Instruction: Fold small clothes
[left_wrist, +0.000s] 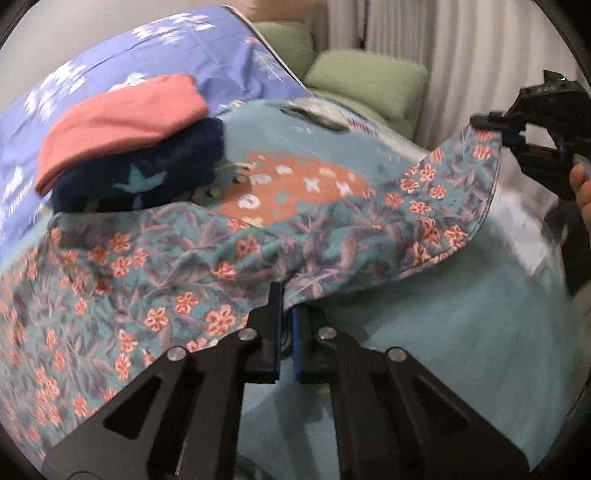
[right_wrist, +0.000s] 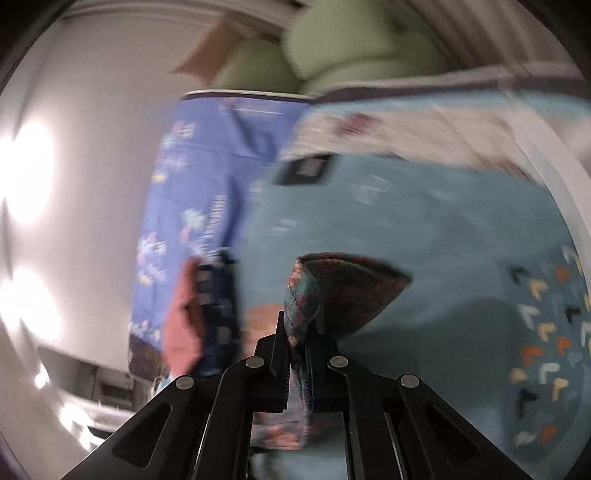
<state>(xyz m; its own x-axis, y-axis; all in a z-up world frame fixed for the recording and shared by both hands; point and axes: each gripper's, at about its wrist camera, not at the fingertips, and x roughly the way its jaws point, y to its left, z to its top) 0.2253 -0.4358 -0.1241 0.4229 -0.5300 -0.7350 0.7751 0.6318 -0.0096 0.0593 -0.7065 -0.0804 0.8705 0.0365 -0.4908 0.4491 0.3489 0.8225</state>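
Left wrist: tongs (left_wrist: 287, 295) clamp (floral) garment (left_wrist: 221, 258).

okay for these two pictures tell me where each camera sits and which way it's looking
Left wrist: rides the left tongs, looking down their fingers across the floral garment toward the right tongs and a hand.
Right wrist: rides the right tongs, facing the teal blanket; blurred.
Shared: floral garment, pink folded cloth, green cushions.

One teal floral cotton garment (left_wrist: 155, 266); two folded garments stacked: coral-pink knit (left_wrist: 122, 122), navy fleece (left_wrist: 147, 173); two green cushions (left_wrist: 369, 77); two black grippers (left_wrist: 286, 295).
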